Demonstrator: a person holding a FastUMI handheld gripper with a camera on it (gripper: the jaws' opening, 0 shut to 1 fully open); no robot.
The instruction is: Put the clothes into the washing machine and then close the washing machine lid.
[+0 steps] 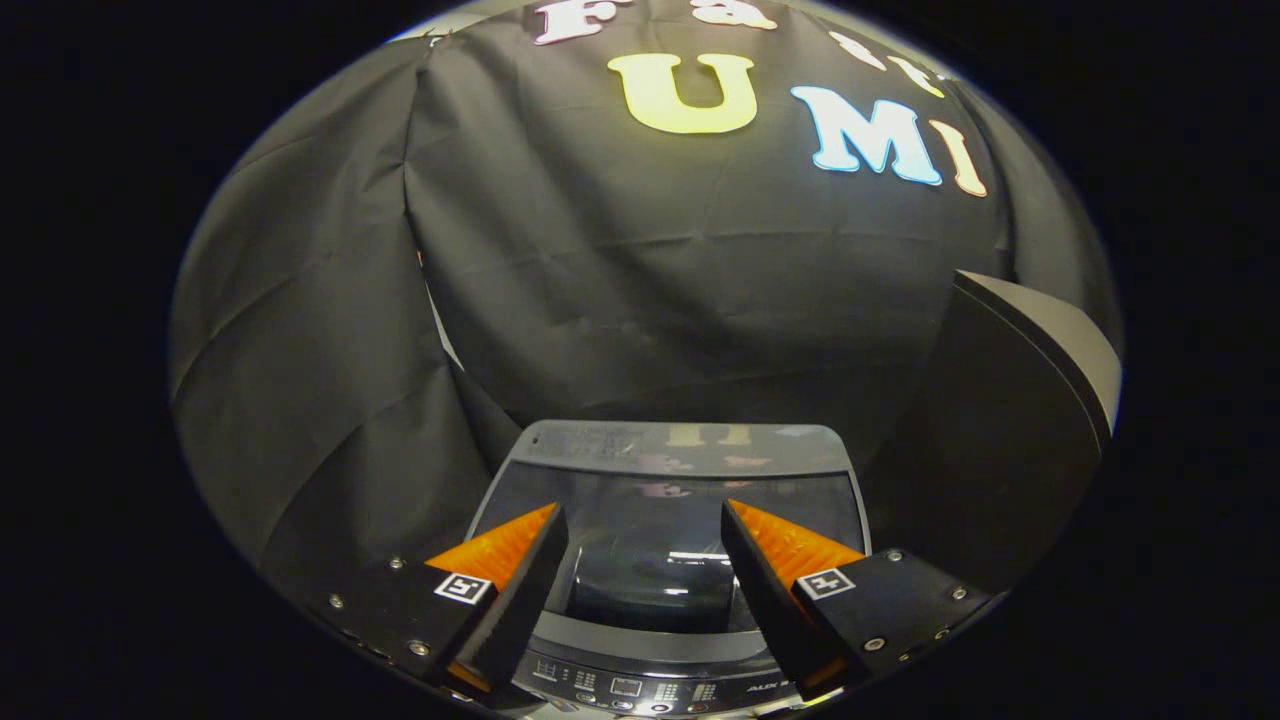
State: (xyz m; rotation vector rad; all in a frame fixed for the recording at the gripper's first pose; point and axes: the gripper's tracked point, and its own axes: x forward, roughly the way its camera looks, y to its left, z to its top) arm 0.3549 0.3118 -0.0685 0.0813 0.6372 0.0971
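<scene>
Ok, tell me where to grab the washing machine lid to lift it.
Take the lid by its front lip, beside the control panel, coming from the panel side. It lies flat and shut, with its hinge likely at the far edge, so that lip probably lifts easiest. The gripper hangs open above it.

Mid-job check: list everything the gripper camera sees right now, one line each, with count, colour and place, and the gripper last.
washing machine: one, grey top, below and just ahead of the fingers, in front of the cloth wall.
lid: one, dark glossy glass, lying flat and closed on the machine, seen between the fingers.
control panel: one, dark with small light markings, along the machine's near edge, under the fingers.
black cloth: one backdrop, black and creased, behind and beside the machine.
dark panel: one, dark with a paler edge, to the right of the machine; what it is I cannot tell.
gripper: one, fingers apart over the lid, holding nothing.
</scene>
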